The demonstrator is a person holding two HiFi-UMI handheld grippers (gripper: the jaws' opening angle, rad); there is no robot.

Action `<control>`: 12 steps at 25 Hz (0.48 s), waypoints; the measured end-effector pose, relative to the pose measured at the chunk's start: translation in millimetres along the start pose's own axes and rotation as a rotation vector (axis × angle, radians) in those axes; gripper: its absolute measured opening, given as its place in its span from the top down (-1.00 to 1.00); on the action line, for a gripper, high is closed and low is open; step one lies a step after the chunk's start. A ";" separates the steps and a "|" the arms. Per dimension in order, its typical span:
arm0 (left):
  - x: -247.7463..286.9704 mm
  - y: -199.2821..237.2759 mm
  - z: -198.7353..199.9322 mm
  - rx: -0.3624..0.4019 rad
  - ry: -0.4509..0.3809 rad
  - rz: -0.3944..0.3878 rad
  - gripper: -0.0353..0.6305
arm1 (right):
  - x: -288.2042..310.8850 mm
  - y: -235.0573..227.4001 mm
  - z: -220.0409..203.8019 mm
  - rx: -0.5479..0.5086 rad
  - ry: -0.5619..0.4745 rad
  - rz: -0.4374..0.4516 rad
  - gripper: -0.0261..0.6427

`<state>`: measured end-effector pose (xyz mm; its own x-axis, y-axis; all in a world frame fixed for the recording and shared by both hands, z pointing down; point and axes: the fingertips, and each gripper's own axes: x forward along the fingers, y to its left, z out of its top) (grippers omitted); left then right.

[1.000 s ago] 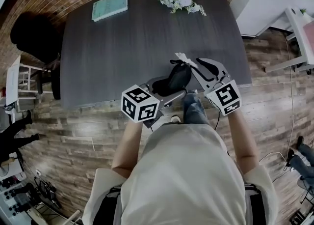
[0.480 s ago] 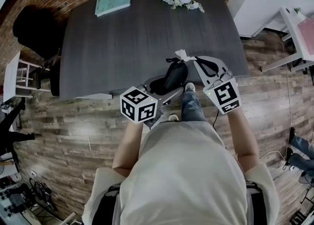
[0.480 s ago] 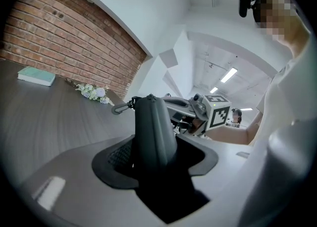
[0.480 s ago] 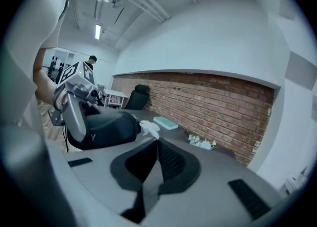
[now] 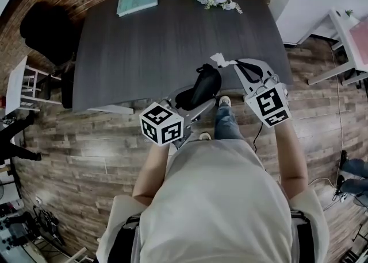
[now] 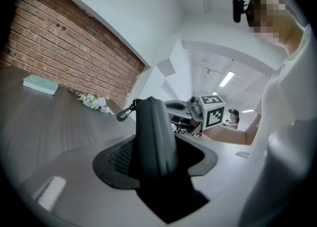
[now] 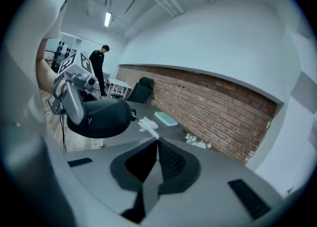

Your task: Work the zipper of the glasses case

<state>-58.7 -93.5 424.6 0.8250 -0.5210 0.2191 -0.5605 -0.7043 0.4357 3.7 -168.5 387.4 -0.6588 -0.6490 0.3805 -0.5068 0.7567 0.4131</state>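
So here's where we're at: our left hand-held gripper (image 6: pixel 151 147) is clamped tight on the black glasses case (image 6: pixel 154 122), holding it up in the air just over the near edge of the worktop (image 5: pixel 144 49), clip end pointing away from us. Our right hand-held gripper (image 7: pixel 157 142) has its jaws pressed together on a crumpled white tab (image 7: pixel 147 124) that sits right by the end of the case. We're guessing that tab is tied to the zipper pull, but we honestly can't see the slider, or whether the zip is open or closed. Biggest worry from here is that the tab looks flimsy and is only pinched at the very tips, so a hard tug could slide it out of the jaws or tear it. And if we pull at an angle to the zipper line instead of along it, the slider may bind. The case is smooth and rounded too, so it could twist in the left jaws and drop toward the floor, not the worktop.
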 end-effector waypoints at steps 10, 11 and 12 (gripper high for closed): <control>-10.4 6.9 28.0 -0.026 -0.091 -0.010 0.16 | 0.8 30.6 -15.4 0.170 -0.001 0.045 0.91; -10.5 7.4 31.2 -0.036 -0.102 -0.016 0.16 | 0.9 33.4 -16.1 0.183 -0.004 0.049 0.91; -10.2 8.0 34.5 -0.040 -0.112 -0.020 0.16 | 1.3 35.6 -17.1 0.193 -0.004 0.052 0.91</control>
<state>-74.1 -110.4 395.8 0.8212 -0.5594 0.1126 -0.5392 -0.6961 0.4741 -5.7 -143.8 416.8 -0.6891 -0.6087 0.3933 -0.5688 0.7905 0.2270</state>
